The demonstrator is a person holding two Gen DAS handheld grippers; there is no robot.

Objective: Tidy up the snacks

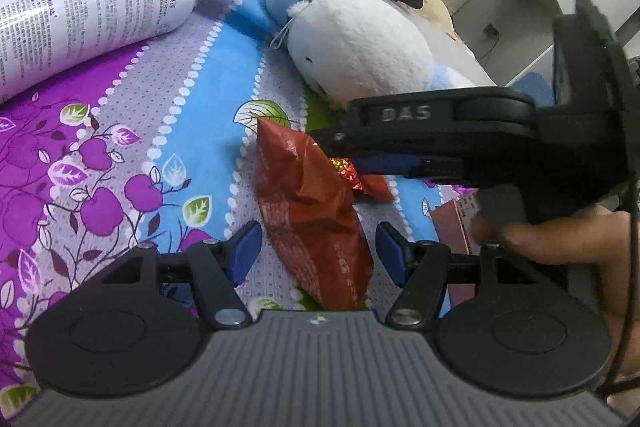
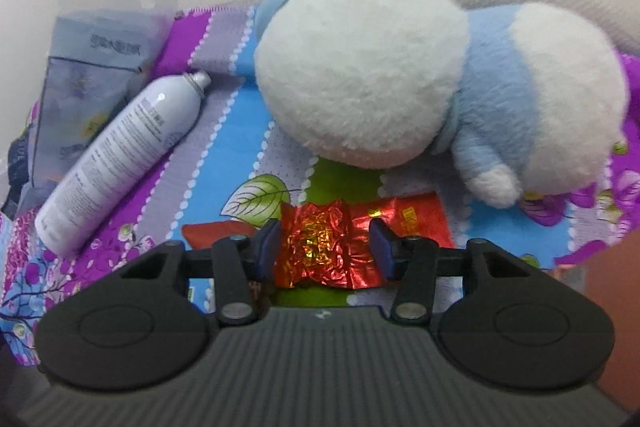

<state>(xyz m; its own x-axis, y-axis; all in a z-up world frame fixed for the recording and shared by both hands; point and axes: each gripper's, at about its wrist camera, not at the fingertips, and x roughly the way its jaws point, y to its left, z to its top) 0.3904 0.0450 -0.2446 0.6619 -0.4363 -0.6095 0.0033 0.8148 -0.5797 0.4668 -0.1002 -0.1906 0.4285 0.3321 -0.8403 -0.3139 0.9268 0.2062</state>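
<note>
Snacks lie on a flowered bedsheet [image 1: 120, 155]: a foil candy [image 2: 320, 247] sits between the right claw's [image 2: 325, 249] parted pads, unpinched, and a red packet [image 1: 316, 223] inside the left claw's [image 1: 318, 251] open span. Next, each claw must close squarely.

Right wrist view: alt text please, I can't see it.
Right gripper jaws straddle a crinkled red-and-gold foil snack wrapper on a floral cloth. Behind lie a white-and-blue plush toy and a white spray can.
</note>
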